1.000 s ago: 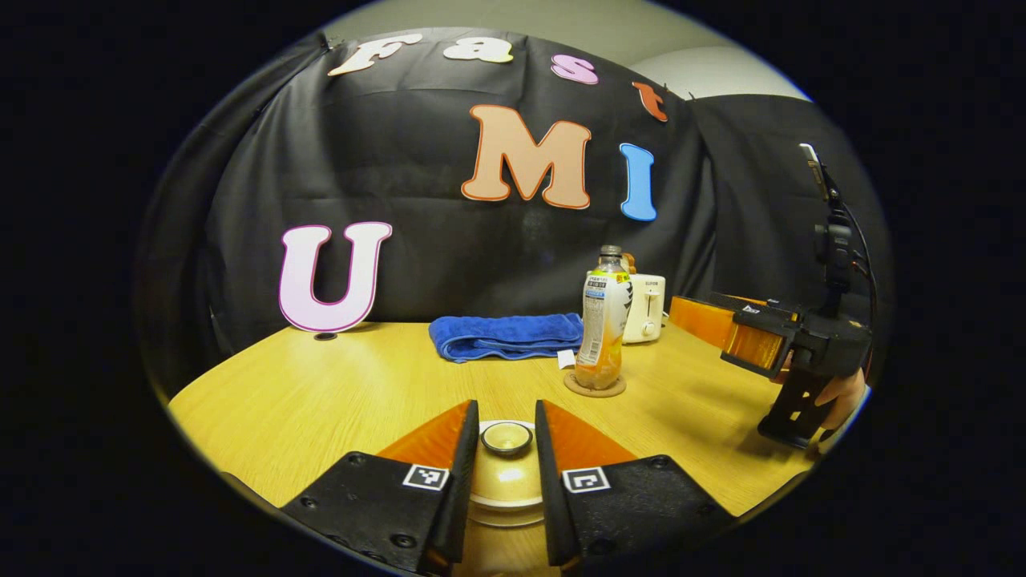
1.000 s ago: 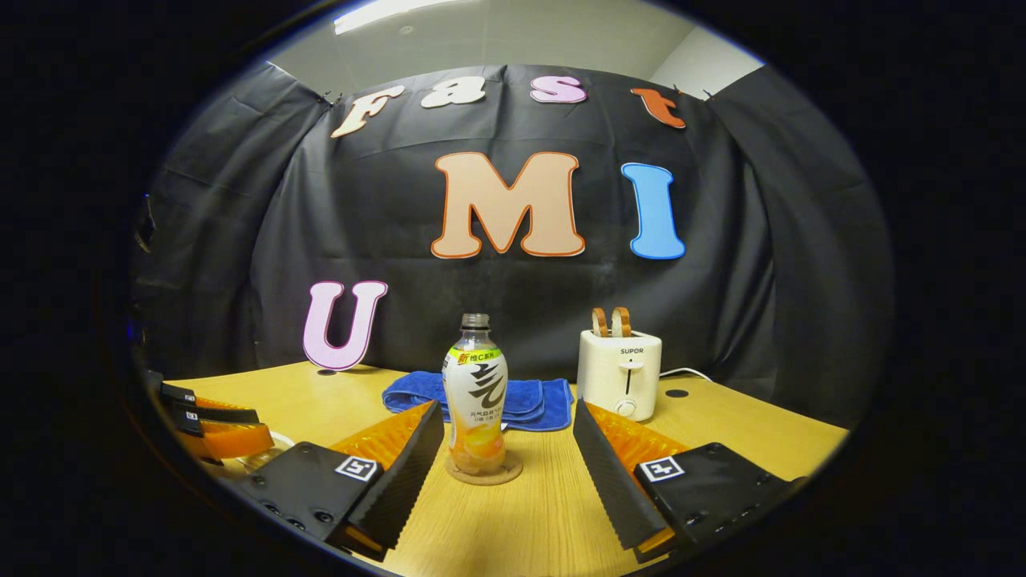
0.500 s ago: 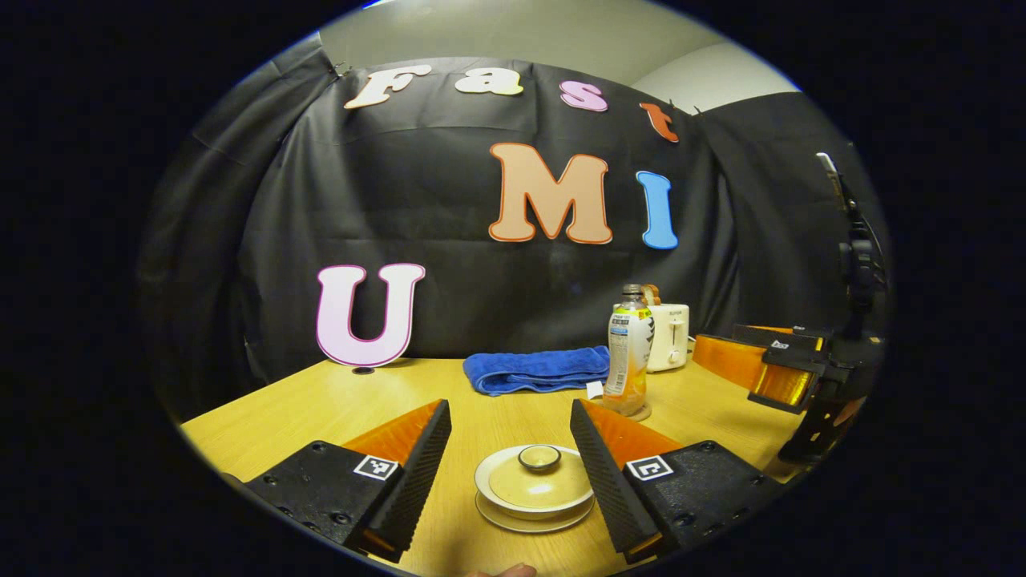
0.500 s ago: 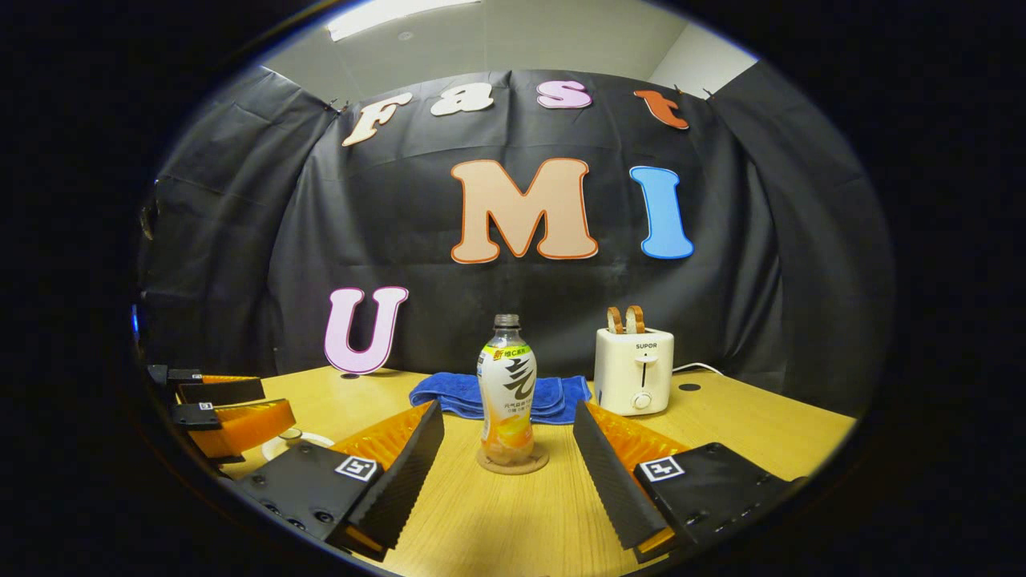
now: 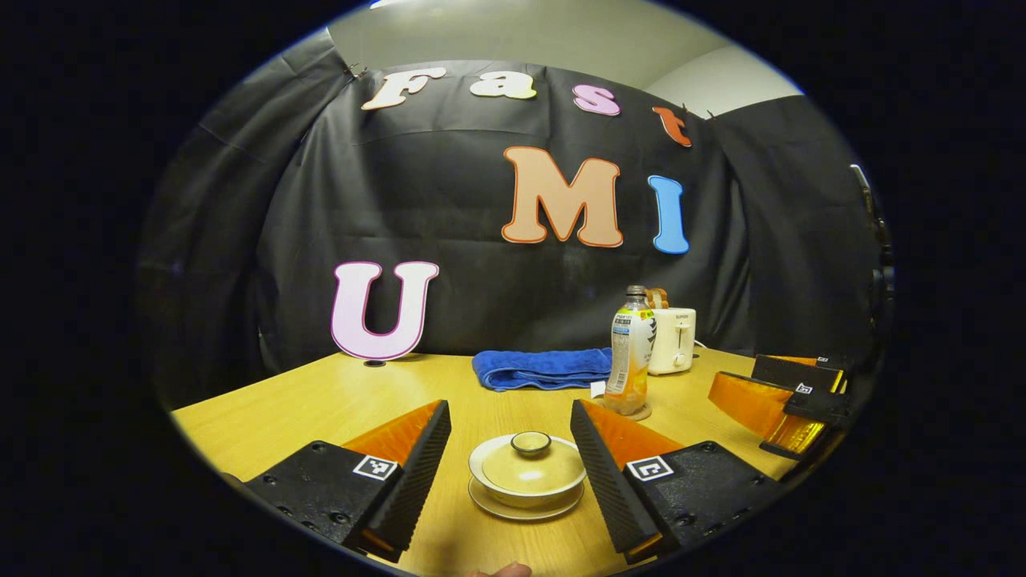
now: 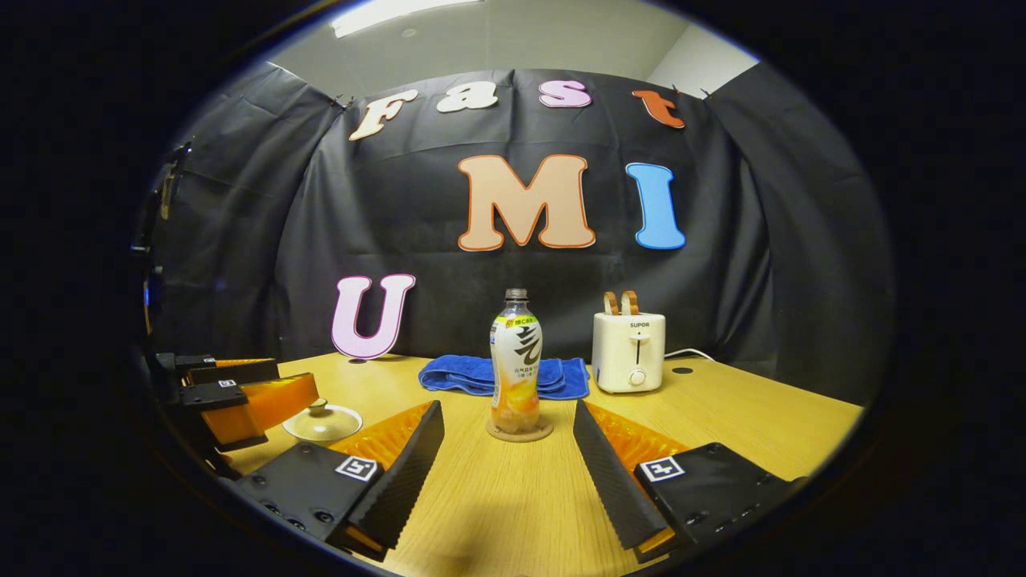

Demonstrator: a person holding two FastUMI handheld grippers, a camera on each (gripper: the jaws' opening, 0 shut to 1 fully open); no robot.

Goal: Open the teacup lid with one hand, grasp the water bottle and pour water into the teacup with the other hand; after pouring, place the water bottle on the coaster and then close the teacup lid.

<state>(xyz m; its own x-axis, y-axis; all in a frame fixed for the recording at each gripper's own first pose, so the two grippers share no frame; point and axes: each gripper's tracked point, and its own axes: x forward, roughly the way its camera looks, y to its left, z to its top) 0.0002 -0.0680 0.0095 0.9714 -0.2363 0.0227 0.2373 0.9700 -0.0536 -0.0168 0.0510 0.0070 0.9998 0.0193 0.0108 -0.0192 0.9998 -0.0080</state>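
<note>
Cream teacup lid [image 5: 529, 465] on again, both grippers [image 5: 509, 449] [image 6: 509, 449] now wide-jawed, backed off.

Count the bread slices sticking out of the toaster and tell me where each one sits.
2. Both stand in the top of the white toaster, side by side: a left slice and a right slice. Anything deeper in the slots is hidden.

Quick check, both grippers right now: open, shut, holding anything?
Left gripper: open, holding nothing; the lidded teacup sits between its fingers, untouched.
Right gripper: open, holding nothing; the water bottle stands ahead on its coaster.
</note>
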